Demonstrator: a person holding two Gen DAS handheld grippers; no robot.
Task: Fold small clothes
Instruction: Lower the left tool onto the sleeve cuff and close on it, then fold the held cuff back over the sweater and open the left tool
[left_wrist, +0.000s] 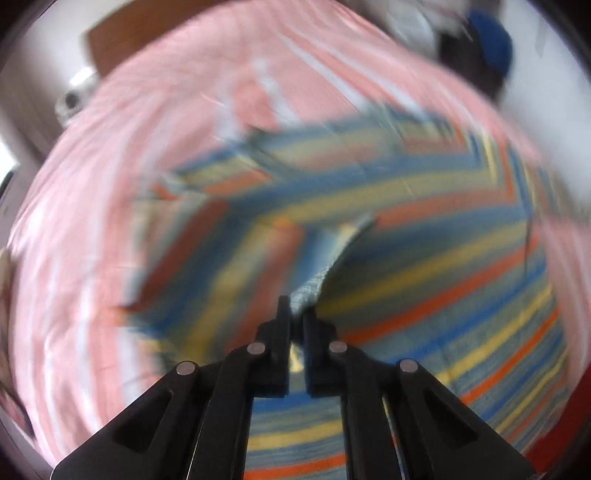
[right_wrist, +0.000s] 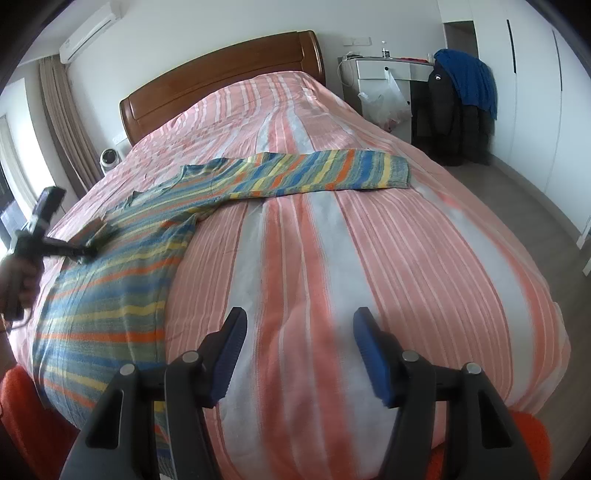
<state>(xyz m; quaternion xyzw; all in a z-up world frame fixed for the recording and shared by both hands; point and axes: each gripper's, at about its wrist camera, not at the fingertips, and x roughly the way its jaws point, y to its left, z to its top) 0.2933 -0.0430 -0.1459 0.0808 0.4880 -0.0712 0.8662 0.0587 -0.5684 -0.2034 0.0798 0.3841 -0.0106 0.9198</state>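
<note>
Left gripper (left_wrist: 297, 314): fingers drawn close together, pinching a grey-blue ribbed edge of the striped sweater (left_wrist: 424, 236). The left wrist view is heavily blurred, so finer detail of the pinched part cannot be made out; it looks like a cuff or hem lifted off the fabric below.

Right gripper (right_wrist: 299, 350): fingers spread wide, blue pads (right_wrist: 231, 354) showing, nothing between them. It hovers above the foot end of the bed (right_wrist: 406, 240), over the pink and white striped cover, just right of the sweater's body.

Striped sweater (right_wrist: 110, 295): lies on the bed's left half in the right wrist view, body toward the near edge, one sleeve (right_wrist: 325, 171) stretched flat across the cover to the right, its cuff near the bed's middle. The left gripper (right_wrist: 88, 247) appears in this view over the sweater's upper part, blurred, held by a hand (right_wrist: 16, 280).

Surroundings: wooden headboard (right_wrist: 221, 74), air conditioner (right_wrist: 88, 31) high on the wall, blue garment (right_wrist: 469, 79) draped over dark clothing beside a white desk (right_wrist: 384, 68).
</note>
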